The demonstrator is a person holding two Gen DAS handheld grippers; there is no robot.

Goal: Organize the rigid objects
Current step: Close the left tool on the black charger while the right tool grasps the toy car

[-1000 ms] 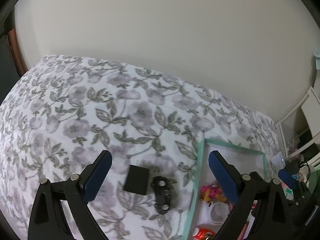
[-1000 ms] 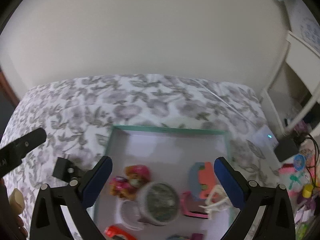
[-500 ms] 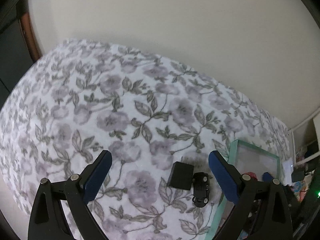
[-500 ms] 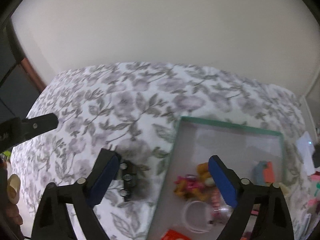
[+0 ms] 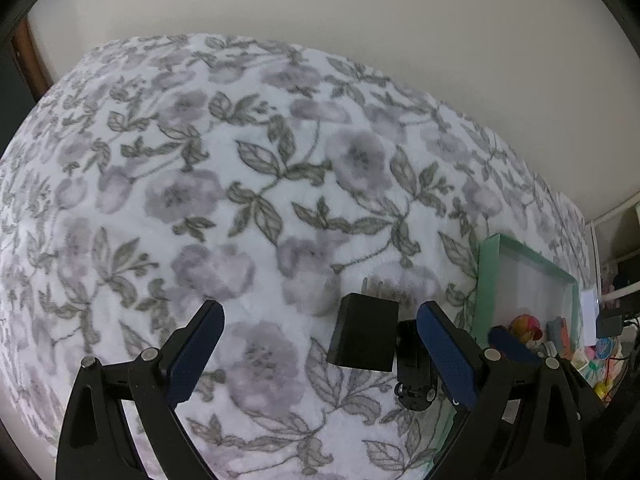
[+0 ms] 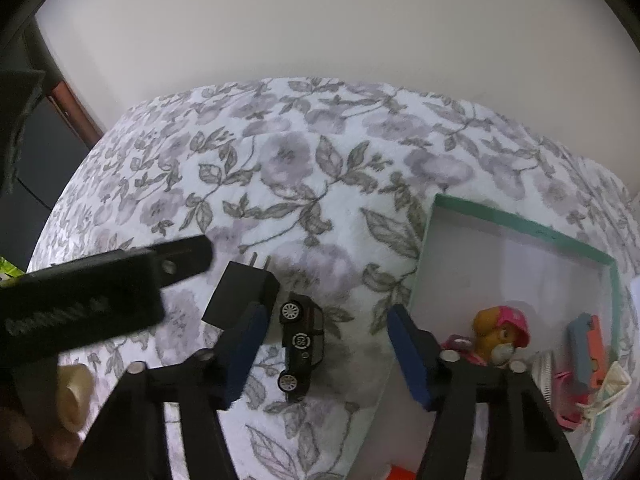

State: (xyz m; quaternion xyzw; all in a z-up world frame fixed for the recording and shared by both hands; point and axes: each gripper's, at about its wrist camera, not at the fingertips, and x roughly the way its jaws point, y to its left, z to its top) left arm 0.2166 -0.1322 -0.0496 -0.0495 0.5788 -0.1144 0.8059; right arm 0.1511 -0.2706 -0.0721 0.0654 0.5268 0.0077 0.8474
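Note:
A black plug adapter (image 5: 366,334) and a black toy car (image 5: 414,376) lie side by side on the floral bedspread, left of a green-rimmed box (image 5: 486,280). My left gripper (image 5: 320,356) is open, with the adapter between its fingers and the car just behind the right finger. In the right wrist view my right gripper (image 6: 324,356) is open, with the car (image 6: 300,344) between its fingers and the adapter (image 6: 240,296) at the left fingertip. The box (image 6: 520,222) holds a dog figure (image 6: 500,334) and other small toys.
The left gripper's body (image 6: 92,300) crosses the left of the right wrist view. A roll of tape (image 6: 72,394) sits at the lower left there. A white shelf with clutter (image 5: 612,300) stands right of the bed. A wall runs behind the bed.
Both grippers have swung left, away from the box, and come down closer to the adapter and the car. The objects themselves have not moved.

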